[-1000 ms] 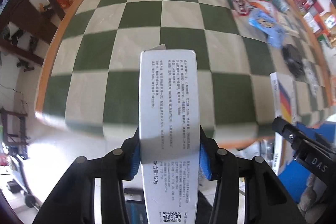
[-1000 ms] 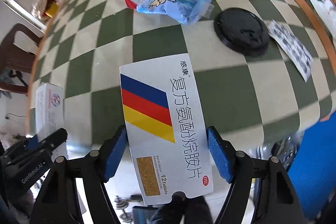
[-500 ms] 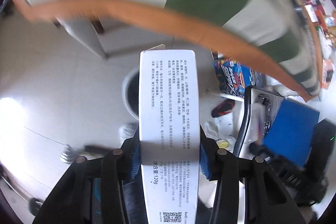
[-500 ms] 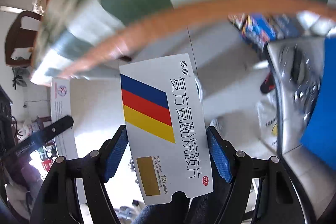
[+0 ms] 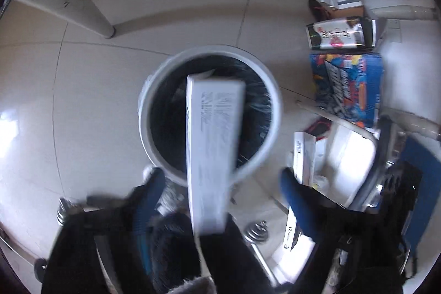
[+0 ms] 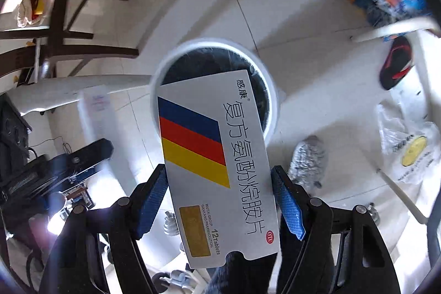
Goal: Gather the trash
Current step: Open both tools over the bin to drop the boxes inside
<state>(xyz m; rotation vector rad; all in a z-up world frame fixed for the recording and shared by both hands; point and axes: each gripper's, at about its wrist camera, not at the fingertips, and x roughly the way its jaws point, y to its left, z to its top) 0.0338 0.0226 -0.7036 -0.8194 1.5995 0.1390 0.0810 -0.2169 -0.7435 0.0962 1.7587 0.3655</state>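
A round bin (image 5: pixel 209 51) with a white rim and a black liner stands on the floor right below both grippers. My left gripper (image 5: pixel 223 192) hangs over it and its jaws are opening. A long white box (image 5: pixel 212 134) with grey print, blurred, lies loose between the spread blue pads (image 5: pixel 151 192) and points into the bin. In the right wrist view my right gripper (image 6: pixel 220 200) is shut on a flat medicine box (image 6: pixel 215 156) with blue, red and yellow stripes. That box is held over the near side of the bin (image 6: pixel 209 44).
White floor tiles surround the bin. A pale table leg (image 5: pixel 82 13) and dark chair legs (image 6: pixel 69 18) stand on the left. A colourful blue carton (image 5: pixel 347 84), a black and red shoe (image 6: pixel 397 65) and a plastic bag (image 6: pixel 408 145) lie on the right. A grey slipper (image 6: pixel 308 161) lies near the bin.
Both grippers dropped from above the checked table down to the bin on the floor. The left jaws spread apart and the white box came loose. The right grip is unchanged.
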